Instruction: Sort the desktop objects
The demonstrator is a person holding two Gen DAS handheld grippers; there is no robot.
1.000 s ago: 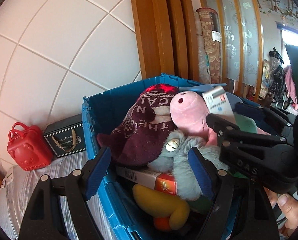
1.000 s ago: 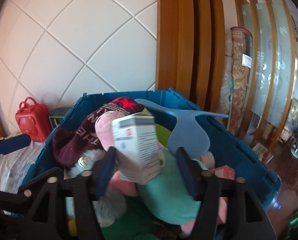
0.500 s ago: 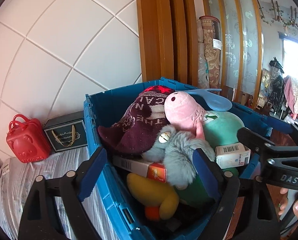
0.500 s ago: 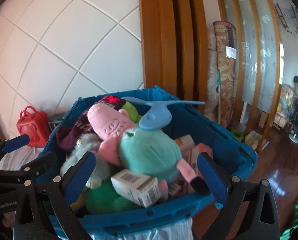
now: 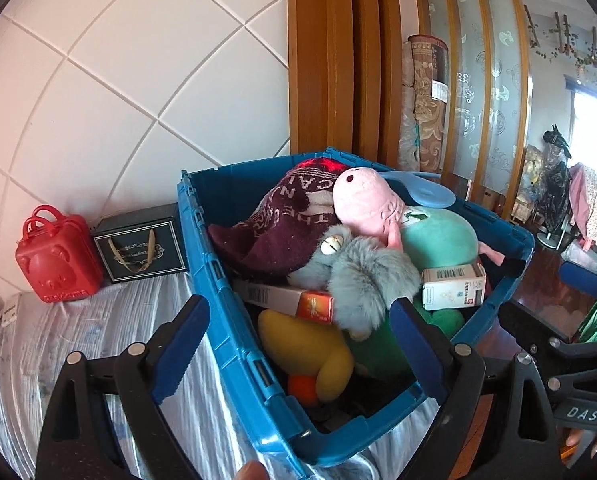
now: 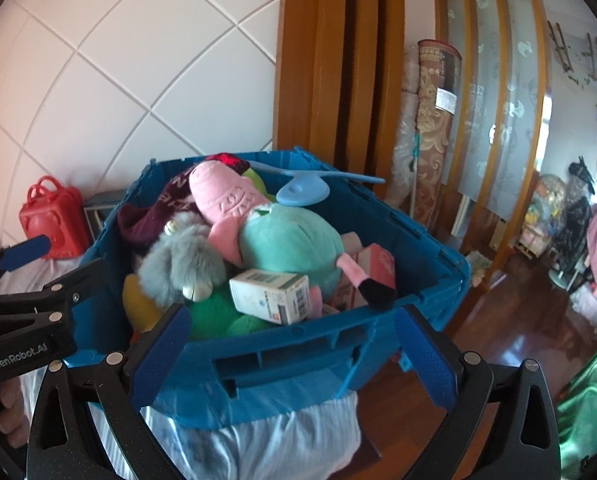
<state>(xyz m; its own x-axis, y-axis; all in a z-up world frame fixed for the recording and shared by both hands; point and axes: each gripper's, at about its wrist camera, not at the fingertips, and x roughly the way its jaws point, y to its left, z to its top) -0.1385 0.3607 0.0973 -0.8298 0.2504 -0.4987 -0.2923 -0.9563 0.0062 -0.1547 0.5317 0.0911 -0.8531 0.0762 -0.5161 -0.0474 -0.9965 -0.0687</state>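
Crate [image 5: 218, 280], blue plastic, lidless, standing on a table draped in a pale, wrinkled cloth [image 5: 78, 332]; one corner overhangs the table edge in the right wrist view. Contents heaped above the rim: maroon knitted hat [image 5: 282, 232] with white lettering, pink plush [image 5: 366, 204], teal plush [image 6: 294, 240], grey furry toy [image 5: 362, 276], yellow plush [image 5: 314, 352], green plush [image 6: 214, 312], light blue plastic hanger [image 6: 302, 188], an orange-ended flat box [image 5: 286, 300]. White medicine box [image 6: 272, 296] with barcode lies on top of the pile near the crate's front wall, resting against the teal plush (free of either tool).

Left gripper [image 5: 298, 356]: blue-padded fingers spread wide, nothing between the pads, poised over the crate's near corner.
Right gripper [image 6: 294, 356]: fingers fully apart, empty, held in front of the crate's outer wall.

Beside the crate on the cloth: red bear-embossed toy case [image 5: 56, 264] with handles, and a dark gift box [image 5: 142, 248] with gold ribbon, both against the wall.

Room: white wall with diagonal tile seams [image 5: 138, 80]; varnished wooden posts [image 5: 326, 60]; frosted patterned glass panels [image 6: 498, 100]; rolled patterned carpet [image 6: 434, 120] standing upright; glossy reddish wood floor [image 6: 518, 320]; cluttered far end by a bright window.
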